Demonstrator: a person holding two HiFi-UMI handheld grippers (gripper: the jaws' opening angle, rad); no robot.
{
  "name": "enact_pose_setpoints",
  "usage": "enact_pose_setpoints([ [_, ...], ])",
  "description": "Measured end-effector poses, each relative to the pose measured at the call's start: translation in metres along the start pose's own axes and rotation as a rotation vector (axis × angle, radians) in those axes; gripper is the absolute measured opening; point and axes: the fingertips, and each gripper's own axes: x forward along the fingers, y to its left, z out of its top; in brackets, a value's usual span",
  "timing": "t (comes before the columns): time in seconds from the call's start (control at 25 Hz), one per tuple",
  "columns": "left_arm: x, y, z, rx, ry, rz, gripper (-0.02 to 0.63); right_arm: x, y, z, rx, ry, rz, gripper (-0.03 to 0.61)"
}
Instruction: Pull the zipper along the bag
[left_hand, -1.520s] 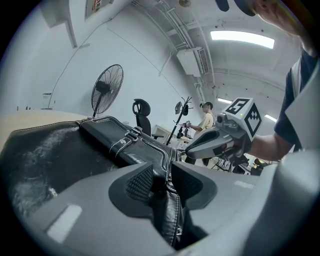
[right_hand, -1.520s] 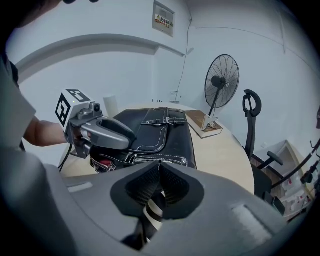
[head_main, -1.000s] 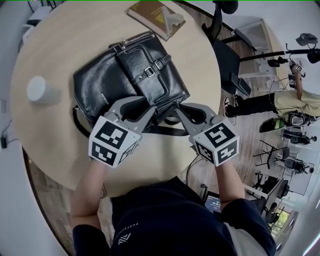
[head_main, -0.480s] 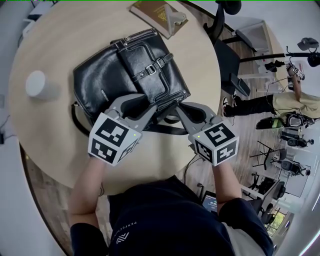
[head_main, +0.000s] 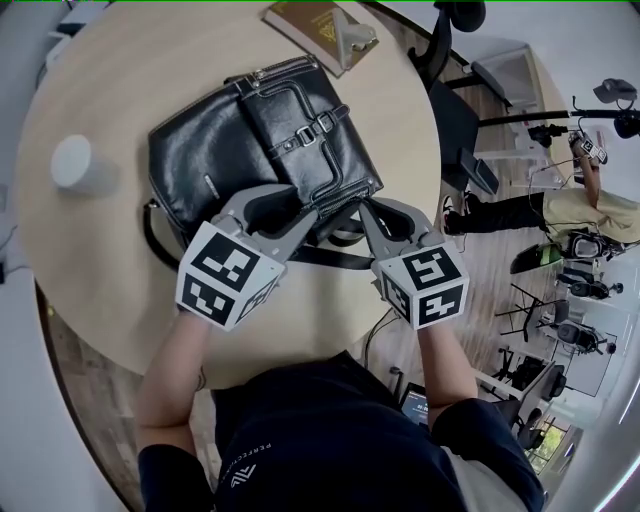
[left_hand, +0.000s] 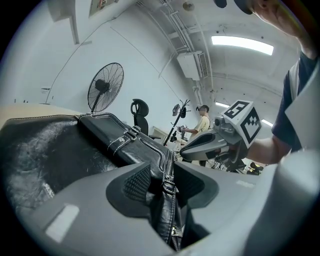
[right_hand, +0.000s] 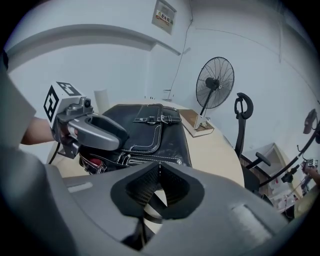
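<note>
Zipper (right_hand: 150, 161) along the top edge of the black bag (head_main: 250, 140), seen from the right gripper view as a short run of teeth ending in a metal piece at the bag's near corner. Further left in that view, mouth gaping, with something red inside: not closed there. Slider too small to pick out, so direction of pull impossible to tell.

Bag lying flat on the round counter (head_main: 110, 90), buckled flap up, one end toward the person, strap (head_main: 330, 258) trailing out beneath that end.

Left gripper (left_hand: 164, 172) astride that near end, jaws apart by the thickness of the stitched leather fold and just been opening a little wider. Fold filling the gap and seemingly touching both pads, so judged a bracing hold, perhaps slackening. Right gripper (right_hand: 159, 172) tilted down just beside it at the zipper's corner, jaws just been closing, now tip to tip. Nothing plainly visible between the pads, only the strap showing through the hollow behind them. Possibly a thin pull tab nipped at the tips, but impossible to confirm.

Judged progress: early. Bag braced, pull end reached and maybe gripped, no clear stretch of travel to show for it. Left to do: make sure of the nip on the tab, then draw it the length of the edge while holding the bag.

Beyond: white cylinder (head_main: 80, 170) and brown book (head_main: 305, 25) on the counter, both well apart from the bag.
</note>
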Motion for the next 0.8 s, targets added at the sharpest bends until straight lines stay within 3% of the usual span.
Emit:
enact_pose_setpoints([
  [0.6,-0.0001,0.0000,0.0012,-0.009,0.002,-0.016,0.161,0.0047,-0.0012,0.0013,-0.006,0.012,0.006,0.020],
  [0.8,-0.0012,-0.0015,0.0015,-0.006,-0.002,-0.020,0.164,-0.0010,0.0040,0.0055,-0.055,-0.007,-0.004,0.012],
])
